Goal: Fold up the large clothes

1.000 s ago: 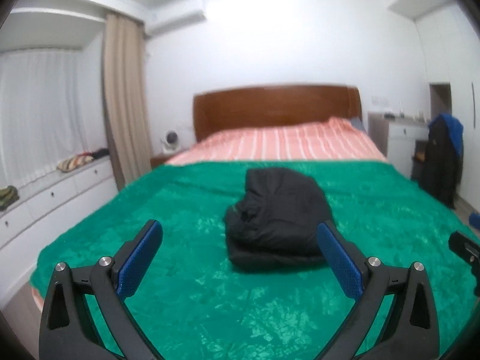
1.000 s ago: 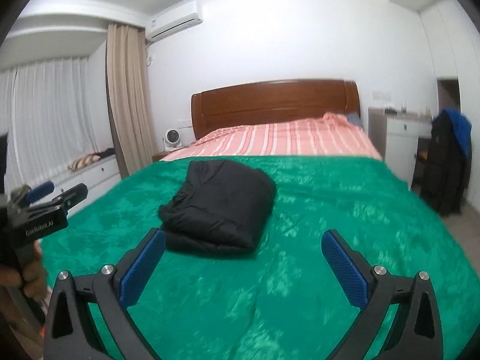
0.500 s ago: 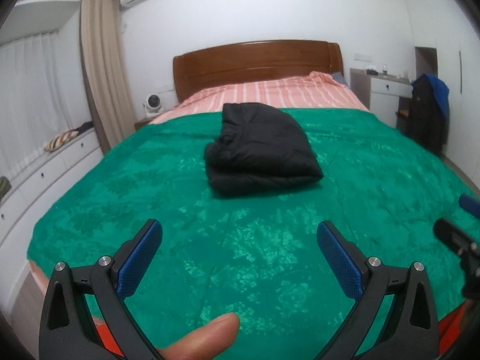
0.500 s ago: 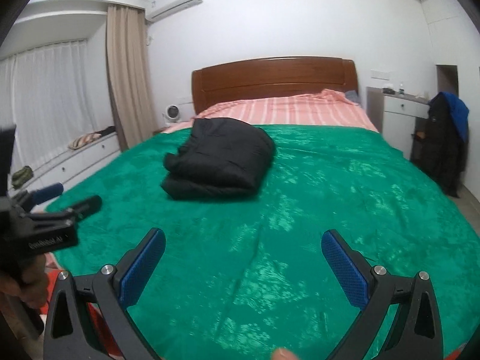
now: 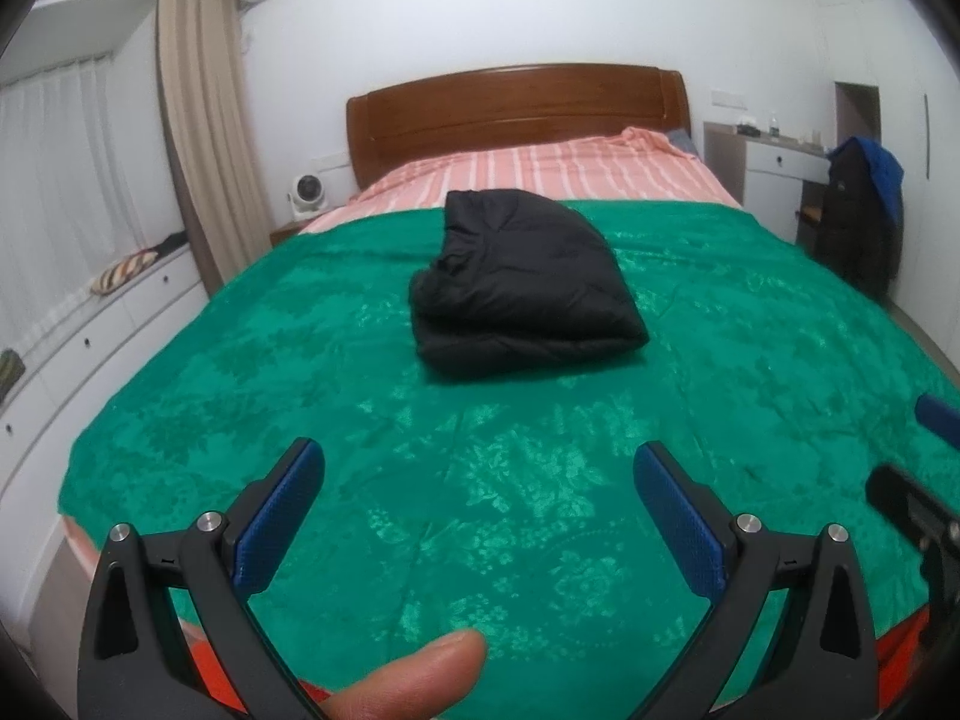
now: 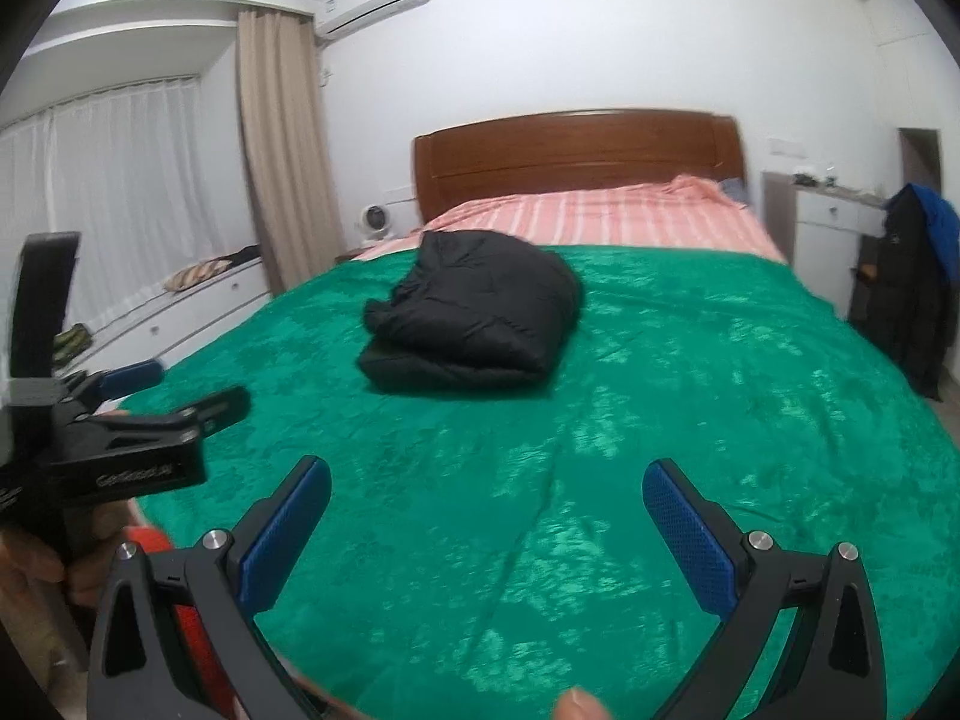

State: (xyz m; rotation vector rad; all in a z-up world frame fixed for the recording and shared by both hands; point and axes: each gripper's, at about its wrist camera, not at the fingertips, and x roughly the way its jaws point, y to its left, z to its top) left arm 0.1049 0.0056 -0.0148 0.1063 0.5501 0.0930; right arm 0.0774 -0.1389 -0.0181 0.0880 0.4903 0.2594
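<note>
The black jacket [image 5: 522, 285] lies folded into a compact bundle on the green blanket [image 5: 480, 510] that covers most of the bed. The bundle sits in the middle of the blanket toward its far edge, just short of the striped pink sheet [image 5: 540, 171] and the wooden headboard [image 5: 516, 111]. Its folded layers are stacked, with the thicker edge facing the cameras.

The left gripper [image 5: 477, 489] is held above the near end of the bed, well apart from the jacket. Its jaws are spread wide, with nothing between the blue pads [image 5: 279, 519]. A thumb [image 5: 414, 681] shows at the bottom edge of the left wrist view.

The right gripper [image 6: 486, 504] is likewise held over the near end of the blanket, well apart from the jacket. Its jaws are spread wide and hold nothing. In the right wrist view the left gripper appears at the left edge, with a hand [image 6: 36, 564] around its handle.

Surroundings: a beige curtain [image 5: 204, 138] hangs at the left wall above a row of white drawers [image 5: 108, 324]. A small white fan [image 5: 307, 192] stands beside the headboard. A dark coat [image 5: 858, 222] hangs at the right, next to a white desk [image 5: 774, 165]. An air conditioner [image 6: 375, 9] is mounted high on the wall.
</note>
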